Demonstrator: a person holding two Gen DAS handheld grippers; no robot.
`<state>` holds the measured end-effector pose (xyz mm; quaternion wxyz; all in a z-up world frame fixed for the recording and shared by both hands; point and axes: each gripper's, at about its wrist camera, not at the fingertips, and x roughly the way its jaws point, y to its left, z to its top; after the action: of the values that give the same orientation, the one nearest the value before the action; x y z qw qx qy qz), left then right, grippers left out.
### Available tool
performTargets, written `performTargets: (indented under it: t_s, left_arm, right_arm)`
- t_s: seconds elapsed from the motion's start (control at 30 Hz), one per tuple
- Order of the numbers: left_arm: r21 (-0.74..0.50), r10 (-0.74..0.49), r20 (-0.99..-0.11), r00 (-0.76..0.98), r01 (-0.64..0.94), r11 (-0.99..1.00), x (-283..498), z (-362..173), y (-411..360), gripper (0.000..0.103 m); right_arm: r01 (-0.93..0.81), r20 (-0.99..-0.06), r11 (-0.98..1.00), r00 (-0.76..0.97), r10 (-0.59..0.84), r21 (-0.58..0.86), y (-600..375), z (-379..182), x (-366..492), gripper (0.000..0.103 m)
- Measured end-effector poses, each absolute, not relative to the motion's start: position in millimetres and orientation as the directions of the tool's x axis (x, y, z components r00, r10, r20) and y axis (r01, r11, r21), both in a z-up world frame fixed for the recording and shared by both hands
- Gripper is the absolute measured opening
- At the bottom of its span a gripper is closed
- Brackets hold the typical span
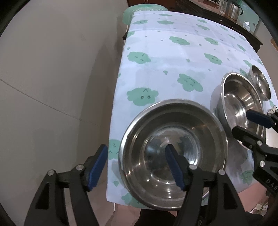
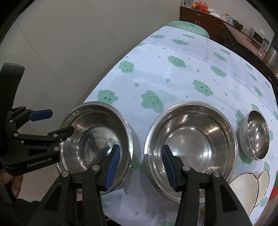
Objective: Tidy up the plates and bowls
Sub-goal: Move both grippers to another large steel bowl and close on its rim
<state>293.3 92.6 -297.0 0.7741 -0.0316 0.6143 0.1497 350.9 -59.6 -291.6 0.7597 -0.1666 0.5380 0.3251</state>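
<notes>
We saw three stainless steel bowls in a row near the table's front edge, on a pale cloth [image 2: 173, 73] printed with green smiling clouds. The left bowl [image 2: 97, 144] sat at the corner, the large middle bowl [image 2: 191, 147] just beside it, and the small bowl [image 2: 255, 135] next to that; all were round, shiny and upright.

Only the right wrist view showed the white ceramic bowls [image 2: 248, 189] overlapping at the cloth's near right edge, with thin dark rims. Only the left wrist view showed a metal kettle [image 1: 234, 8] on the dark sideboard behind the table. Both views caught a green ribbed plastic stool [image 1: 144, 10] at the far end.

Our left gripper [image 1: 137, 166] was spread wide, its ridged blue pads straddling the left bowl's near-left rim [image 1: 173, 153], one finger off the cloth, one over the basin; whether either touched, we could not tell. Our right gripper [image 2: 140, 166] was also spread wide, holding nothing, one pad over the left bowl, the other over the middle bowl [image 1: 241, 104].
</notes>
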Motion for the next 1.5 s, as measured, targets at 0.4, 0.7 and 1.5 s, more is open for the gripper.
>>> performTargets:
  t_s: [0.4, 0.7, 1.5]
  left_arm:
    - [0.117, 0.165, -0.962, 0.217, -0.221, 0.968, 318.6, -293.7, 71.5, 0.069]
    - [0.092, 0.120, -0.959, 0.257, -0.119, 0.989, 355.8, -283.9, 34.0, 0.069]
    - [0.096, 0.096, -0.978, 0.186, -0.008, 0.995, 409.5, -317.6, -25.5, 0.069]
  right_arm:
    - [-0.638, -0.923, 0.764, 0.231, 0.309, 0.095, -81.3, -290.0, 367.8, 0.052]
    - [-0.543, -0.922, 0.836, 0.280, 0.267, 0.077, -124.6, -291.0, 395.7, 0.052]
    - [-0.424, -0.953, 0.905, 0.257, 0.159, 0.036, -194.8, -317.1, 443.9, 0.052]
